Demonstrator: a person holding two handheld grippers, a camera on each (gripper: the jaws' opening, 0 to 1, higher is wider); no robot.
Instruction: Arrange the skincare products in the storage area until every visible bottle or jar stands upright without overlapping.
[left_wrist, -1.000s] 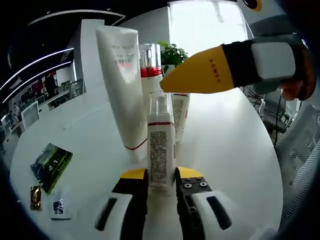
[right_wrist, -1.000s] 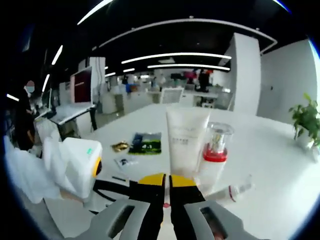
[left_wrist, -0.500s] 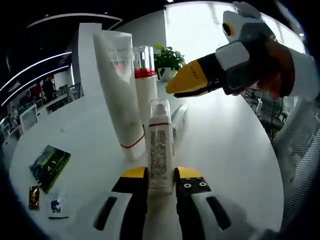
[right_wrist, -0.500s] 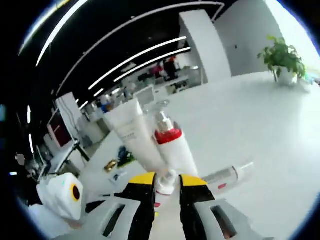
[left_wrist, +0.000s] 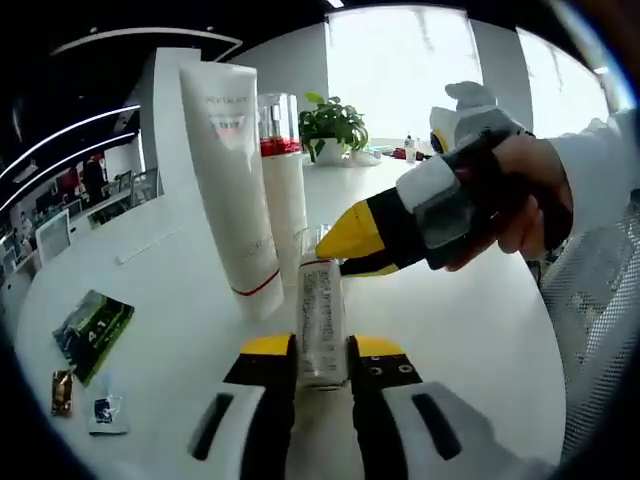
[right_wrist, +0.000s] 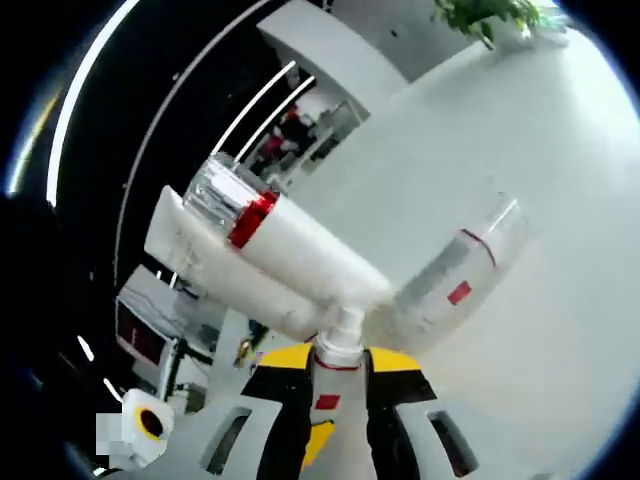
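On a white table (left_wrist: 470, 330), the left gripper (left_wrist: 322, 352) clamps the base of a small clear-capped spray bottle (left_wrist: 321, 318) standing just in front of a tall white tube (left_wrist: 233, 190) and a red-collared pump bottle (left_wrist: 284, 180). The right gripper (left_wrist: 345, 240), held in a person's hand (left_wrist: 520, 200), has its yellow tips at that bottle's cap. In the right gripper view, its jaws (right_wrist: 335, 362) sit narrowly either side of the cap, while another clear-capped bottle (right_wrist: 455, 275) lies on its side beyond.

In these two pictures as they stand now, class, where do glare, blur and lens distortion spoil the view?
Left gripper view: the window behind the plant is blown out white, and the tall white tube bows from fisheye distortion. Right gripper view: strongly rolled, the red-collared bottle is soft, and the table glares white.
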